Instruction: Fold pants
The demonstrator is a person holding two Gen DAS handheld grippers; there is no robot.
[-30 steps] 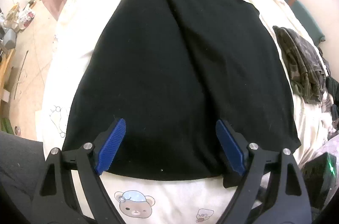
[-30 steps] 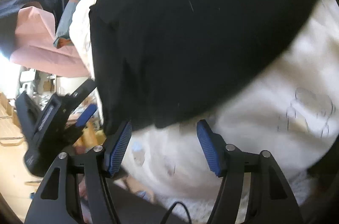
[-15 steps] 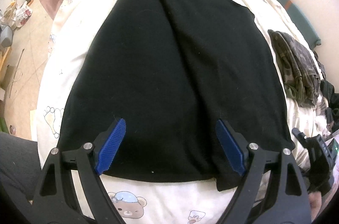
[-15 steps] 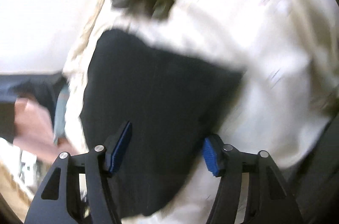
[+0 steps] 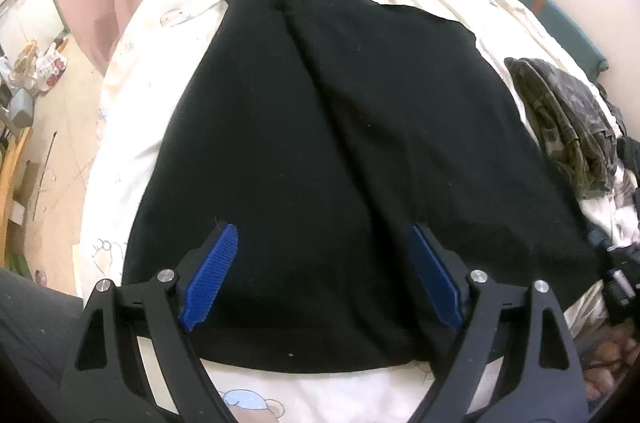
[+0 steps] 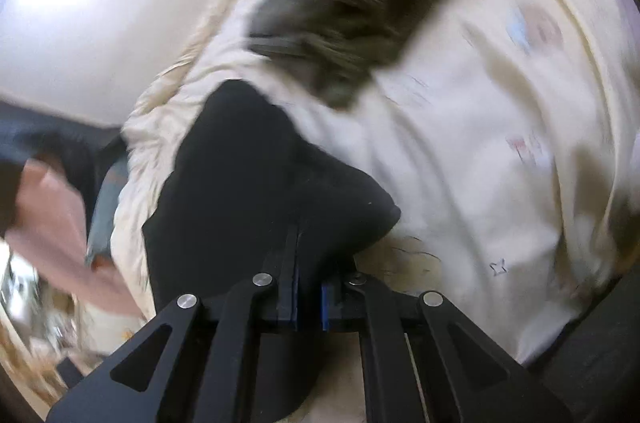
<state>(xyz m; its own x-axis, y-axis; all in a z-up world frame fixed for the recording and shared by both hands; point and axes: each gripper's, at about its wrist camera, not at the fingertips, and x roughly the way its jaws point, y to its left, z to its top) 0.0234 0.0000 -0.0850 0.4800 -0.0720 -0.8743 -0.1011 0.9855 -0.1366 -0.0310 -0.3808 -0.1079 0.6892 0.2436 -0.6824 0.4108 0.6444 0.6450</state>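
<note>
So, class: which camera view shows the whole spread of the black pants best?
The left wrist view: the black pants lie flat and sharp across the bed. The right wrist view is blurred and shows only a bunched corner, with the closing right gripper pinching it.

Right tool (image 6: 306,287) closing, black pants (image 6: 248,183) pinched between its jaws.

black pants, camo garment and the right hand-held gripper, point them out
black pants (image 5: 320,151), left wrist view, on the middle of the spread fabric
camo garment (image 5: 568,119), left wrist view, on its folded top
right hand-held gripper (image 6: 310,297), right wrist view, between its fingertips, closing on the pants
</note>
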